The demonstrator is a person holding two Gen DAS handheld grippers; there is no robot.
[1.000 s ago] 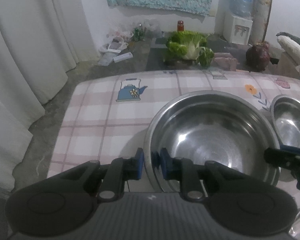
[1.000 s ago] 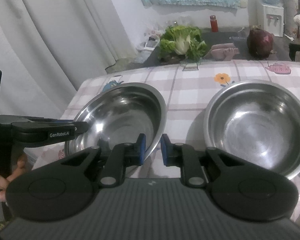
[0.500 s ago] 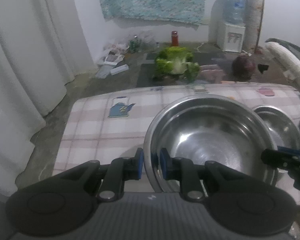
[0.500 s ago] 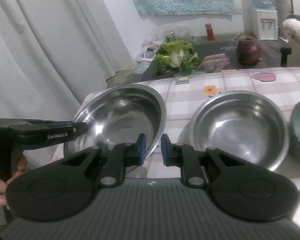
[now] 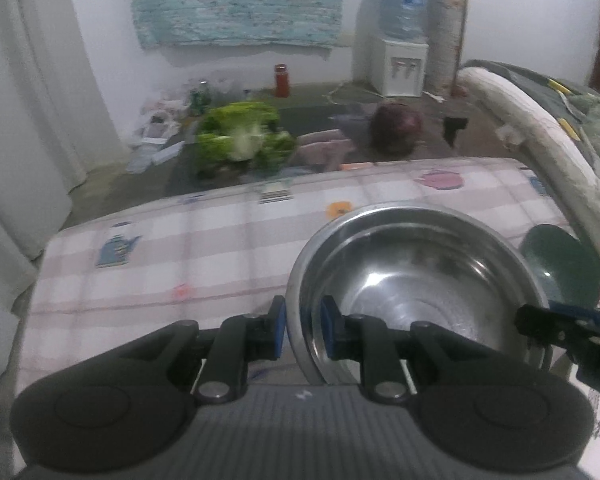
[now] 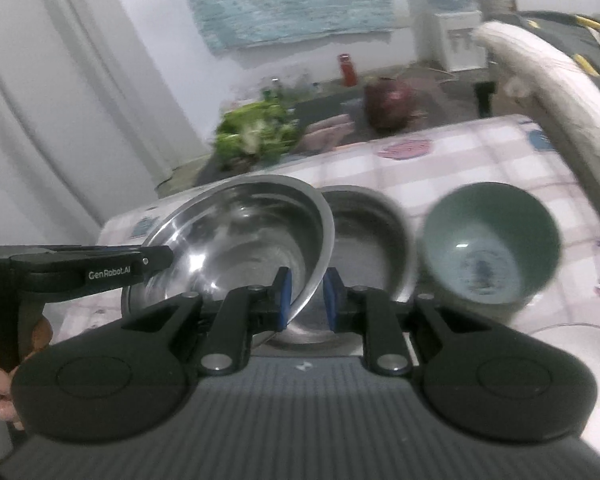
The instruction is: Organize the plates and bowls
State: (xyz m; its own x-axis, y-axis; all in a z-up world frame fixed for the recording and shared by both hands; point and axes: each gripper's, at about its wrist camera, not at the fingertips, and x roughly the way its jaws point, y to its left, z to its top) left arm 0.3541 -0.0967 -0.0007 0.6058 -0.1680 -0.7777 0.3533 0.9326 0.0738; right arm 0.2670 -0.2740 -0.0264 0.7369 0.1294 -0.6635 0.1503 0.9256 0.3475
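Counter (image 5: 228, 240): checked cloth surface carrying every dish.
Progress: large steel bowl (image 6: 240, 240) held above second steel bowl (image 6: 364, 236); nesting judged not finished. Green bowl (image 6: 492, 240) stands apart, unstacked.
Left hand-held gripper (image 5: 303, 334): nearly together, clamped on large bowl's rim.
Right hand-held gripper (image 6: 307, 300): likewise clamped, opposite rim.

The large steel bowl (image 6: 236, 240) hangs over the table (image 5: 220, 248), its left rim between the left gripper (image 5: 303, 330) pads and its right rim between the right gripper (image 6: 305, 298) pads. Behind and right of it, partly under it, a second steel bowl (image 6: 368, 240) sits on the tabletop. A ceramic bowl (image 6: 492, 244) stands just right of that, near the right edge.
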